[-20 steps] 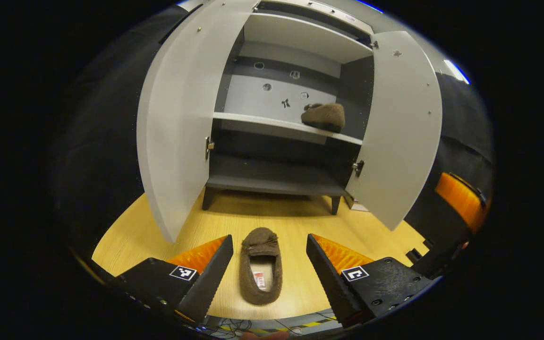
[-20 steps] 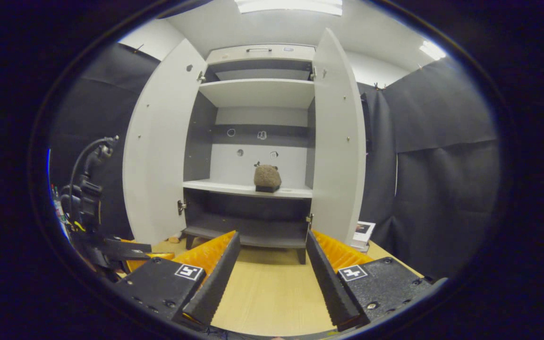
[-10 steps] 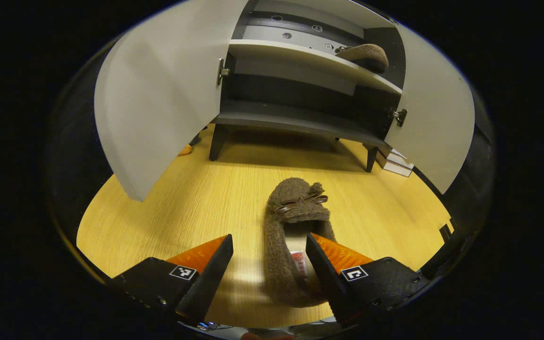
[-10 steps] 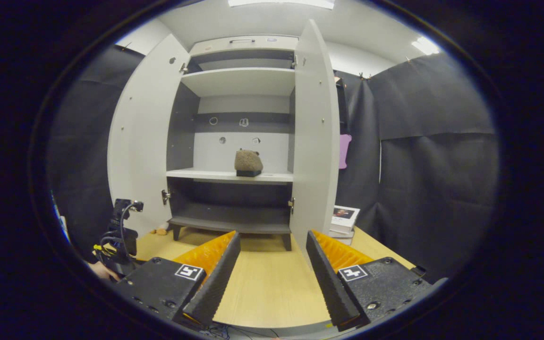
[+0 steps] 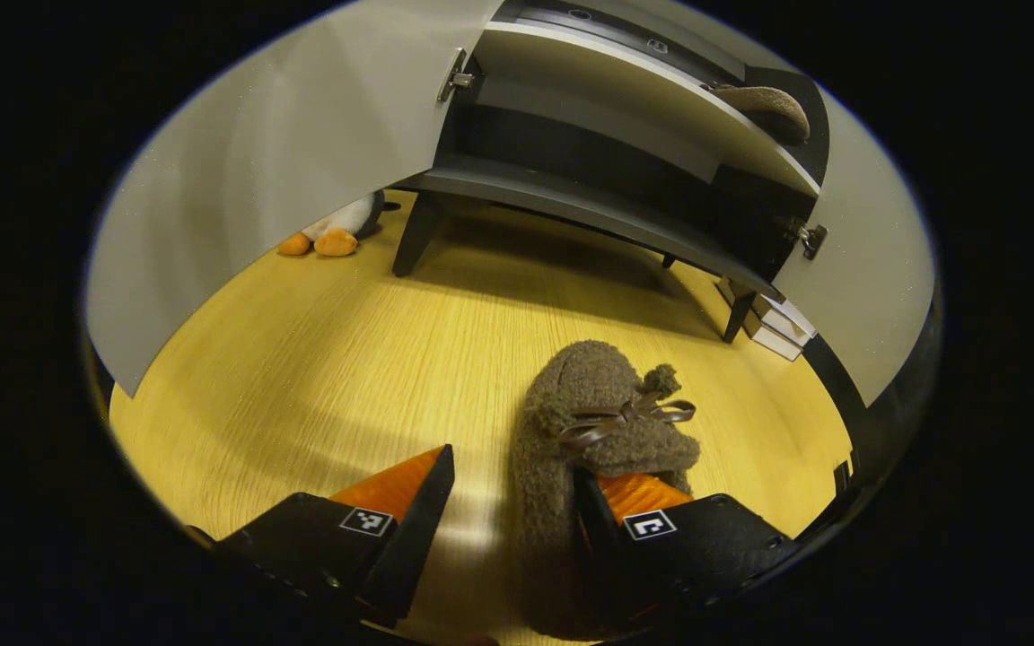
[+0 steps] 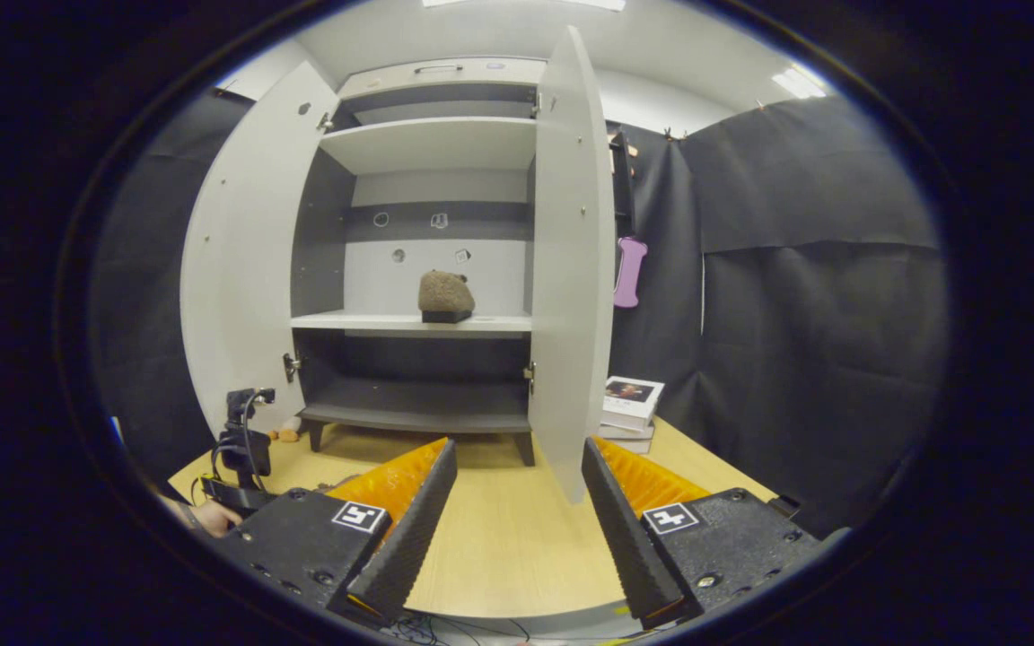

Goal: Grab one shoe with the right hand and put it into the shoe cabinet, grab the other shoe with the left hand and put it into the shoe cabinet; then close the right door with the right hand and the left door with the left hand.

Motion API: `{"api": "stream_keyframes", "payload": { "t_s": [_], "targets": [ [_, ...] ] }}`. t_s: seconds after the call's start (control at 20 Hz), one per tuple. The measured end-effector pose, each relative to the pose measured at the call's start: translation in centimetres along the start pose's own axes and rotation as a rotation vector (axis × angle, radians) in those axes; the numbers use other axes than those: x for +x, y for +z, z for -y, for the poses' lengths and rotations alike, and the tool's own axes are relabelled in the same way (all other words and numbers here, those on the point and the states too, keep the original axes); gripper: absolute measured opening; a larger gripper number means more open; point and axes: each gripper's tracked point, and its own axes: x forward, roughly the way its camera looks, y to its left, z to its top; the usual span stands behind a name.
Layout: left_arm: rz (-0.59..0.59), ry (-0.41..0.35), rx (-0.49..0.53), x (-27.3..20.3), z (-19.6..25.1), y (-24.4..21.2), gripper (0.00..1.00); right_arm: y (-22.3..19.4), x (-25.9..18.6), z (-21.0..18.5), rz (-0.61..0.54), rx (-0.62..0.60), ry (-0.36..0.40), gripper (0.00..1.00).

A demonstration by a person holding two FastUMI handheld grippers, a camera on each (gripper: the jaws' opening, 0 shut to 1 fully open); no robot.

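The fuzzy brown slipper with a bow lies on the wooden floor; the left gripper has dropped around its side wall, jaws still spread, one finger now inside. The right gripper waits open, and the other brown slipper already sits on the grey shoe cabinet's shelf.

- my right gripper sits with its jaws spread wide and nothing between them, over the wooden floor.
- ahead i see the shoe cabinet with its left door and right door both swung open.
- one brown shoe rests on the middle shelf.
- low on the left, the other gripper is near the floor, a hand beside it.
- a stack of books lies on the floor right of the cabinet, and a purple object hangs on the black wall above.
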Motion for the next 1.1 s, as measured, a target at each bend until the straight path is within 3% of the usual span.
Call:
{"api": "stream_keyframes", "payload": {
  "t_s": [0.1, 0.25, 0.3, 0.35, 0.4, 0.45, 0.5, 0.55, 0.65, 0.7, 0.75, 0.85, 0.9, 1.1],
  "targets": [
    [-0.005, -0.007, 0.01, 0.6, 0.5, 0.0, 0.66, -0.3, 0.2, 0.3, -0.011, 0.007, -0.007, 0.89],
    [0.018, 0.027, 0.057, 1.0, 0.5, 0.4, 0.65, -0.5, 0.5, 0.6, -0.023, 0.013, -0.01, 0.89],
    [0.026, 0.028, 0.075, 1.1, 0.6, 0.4, 0.55, -0.7, 0.6, 0.6, -0.027, 0.013, -0.012, 0.9],
    [0.029, 0.018, 0.091, 1.2, 1.0, 0.3, 0.55, -0.7, 0.7, 0.7, -0.028, 0.014, -0.011, 0.9],
    [0.043, 0.021, 0.091, 1.3, 1.2, 0.4, 0.35, -0.8, 0.8, 0.6, -0.031, 0.015, -0.008, 0.89],
    [0.056, 0.026, 0.083, 1.4, 1.2, 0.5, 0.3, -0.8, 0.9, 0.5, -0.032, 0.015, -0.003, 0.89],
    [0.063, 0.024, 0.074, 1.5, 1.1, 0.4, 0.29, -0.7, 1.0, 0.5, -0.032, 0.013, 0.0, 0.89],
    [0.073, 0.017, 0.061, 1.4, 1.1, 0.5, 0.33, -0.7, 1.0, 0.4, -0.03, 0.011, 0.004, 0.89],
    [0.087, 0.043, 0.046, 1.1, 0.4, 0.8, 0.29, -0.7, 1.0, 0.3, -0.028, 0.005, 0.014, 0.89],
    [0.087, 0.032, 0.036, 1.3, 0.5, 0.8, 0.11, -0.8, 1.1, 0.2, -0.03, 0.002, 0.018, 0.89],
    [0.084, 0.042, 0.04, 1.4, 0.3, 0.7, 0.11, -0.9, 1.1, 0.1, -0.031, 0.0, 0.024, 0.89],
    [0.099, 0.048, 0.049, 1.7, 0.3, 0.9, 0.01, -0.8, 1.2, 0.2, -0.024, 0.001, 0.027, 0.9],
    [0.104, 0.065, 0.058, 1.8, 0.1, 1.2, 0.06, -0.7, 1.3, 0.0, -0.021, 0.002, 0.032, 0.89],
    [0.13, 0.111, 0.05, -1.0, 0.7, 2.8, 0.01, -0.2, 1.4, -0.6, -0.002, -0.006, 0.059, 0.89]
  ]
}}
